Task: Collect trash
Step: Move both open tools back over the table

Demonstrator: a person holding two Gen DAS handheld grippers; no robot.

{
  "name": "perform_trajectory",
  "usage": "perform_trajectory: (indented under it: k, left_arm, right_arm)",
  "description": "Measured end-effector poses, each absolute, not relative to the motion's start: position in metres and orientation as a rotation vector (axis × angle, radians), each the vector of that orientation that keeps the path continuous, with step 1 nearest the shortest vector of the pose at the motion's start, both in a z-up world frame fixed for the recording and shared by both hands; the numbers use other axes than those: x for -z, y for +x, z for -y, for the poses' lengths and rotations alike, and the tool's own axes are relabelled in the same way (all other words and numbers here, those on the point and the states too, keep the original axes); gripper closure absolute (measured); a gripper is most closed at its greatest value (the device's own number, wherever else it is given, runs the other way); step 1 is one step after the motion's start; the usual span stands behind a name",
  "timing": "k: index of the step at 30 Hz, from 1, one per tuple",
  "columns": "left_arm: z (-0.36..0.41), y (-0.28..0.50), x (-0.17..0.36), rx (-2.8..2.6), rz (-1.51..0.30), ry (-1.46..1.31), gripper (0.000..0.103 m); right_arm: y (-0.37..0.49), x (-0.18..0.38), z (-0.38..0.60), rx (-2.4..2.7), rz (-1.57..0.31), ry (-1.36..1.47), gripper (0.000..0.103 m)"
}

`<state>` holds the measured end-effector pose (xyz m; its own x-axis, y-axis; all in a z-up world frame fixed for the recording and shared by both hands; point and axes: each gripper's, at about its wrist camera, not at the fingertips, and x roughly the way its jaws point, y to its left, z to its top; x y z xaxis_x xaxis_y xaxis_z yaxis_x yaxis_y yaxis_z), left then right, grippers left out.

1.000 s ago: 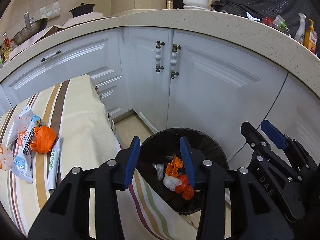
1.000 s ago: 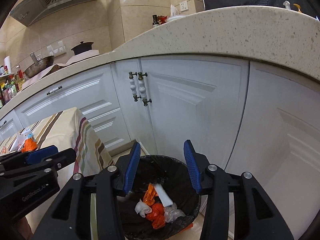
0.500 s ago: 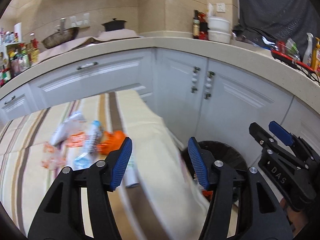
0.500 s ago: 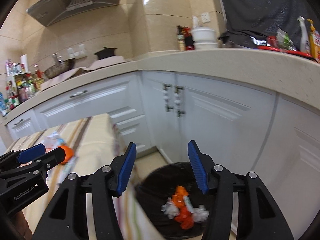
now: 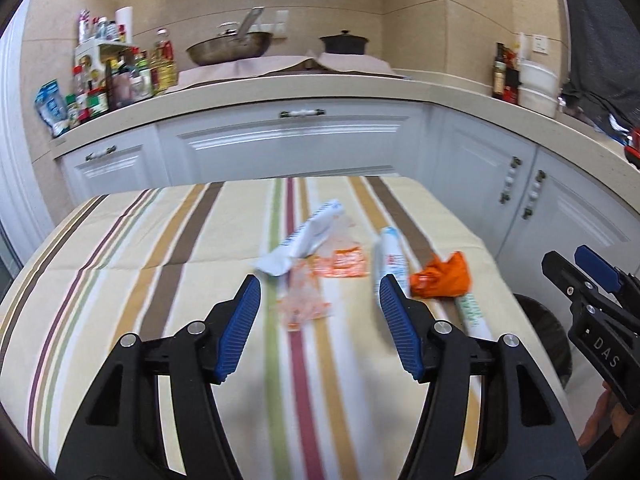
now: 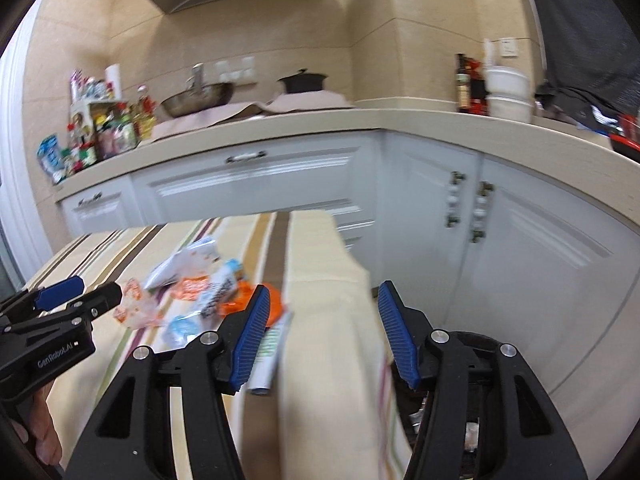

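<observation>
Hovering over the striped tablecloth point(image 5: 168, 248), the left gripper point(image 5: 320, 320) had its blue jaws parted and empty; they had just been opening, nothing between them. Right gripper point(image 6: 320, 328) same: jaws apart, just widened, holding nothing, hanging over the table's right edge where the cloth point(image 6: 320, 280) dropped off.

Open cloth lay to the left gripper's left and below it, bare stripes out to the near and left table edges. Far edge of the table ended short of the white cabinets point(image 5: 280, 140); a gap of floor ran between the table's right side and the corner cabinet doors point(image 6: 500, 248).

Trash sat just ahead of the left gripper: a clear orange-printed wrapper point(image 5: 302, 296) straight between the jaw tips' line, a white-blue packet point(image 5: 308, 240) beyond it, an orange sachet point(image 5: 340, 262) beside that. A blue-white pouch point(image 5: 390, 256) lay just off the right jaw tip, a crumpled orange bag point(image 5: 444, 276) right of it, a white-green stick wrapper point(image 5: 472, 312) running along the right jaw's outer side. From the right gripper, that pile lay left of its left jaw, partly hidden by it.

Black-lined bin point(image 6: 472, 420) stood low behind the right gripper's right jaw, scraps inside. Blur softened details.
</observation>
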<state>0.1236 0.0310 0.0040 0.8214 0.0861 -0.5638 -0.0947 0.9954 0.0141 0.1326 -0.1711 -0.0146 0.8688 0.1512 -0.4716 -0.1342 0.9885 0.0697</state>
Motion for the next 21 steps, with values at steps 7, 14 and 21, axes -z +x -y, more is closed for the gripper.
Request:
perform_trajectory:
  k: [7, 14, 21]
  left_arm:
    - [-0.063, 0.129, 0.008, -0.128, -0.637, -0.043, 0.043]
    - [-0.075, 0.136, 0.023, -0.115, -0.696, -0.068, 0.041]
    - [-0.075, 0.143, 0.031, -0.101, -0.730, -0.077, 0.041]
  right_arm:
    - [0.149, 0.025, 0.142, -0.186, -0.581, 0.001, 0.047]
    - [0.169, 0.046, 0.133, -0.215, -0.748, -0.024, 0.048]
    - [0.178, 0.061, 0.130, -0.232, -0.860, -0.046, 0.056]
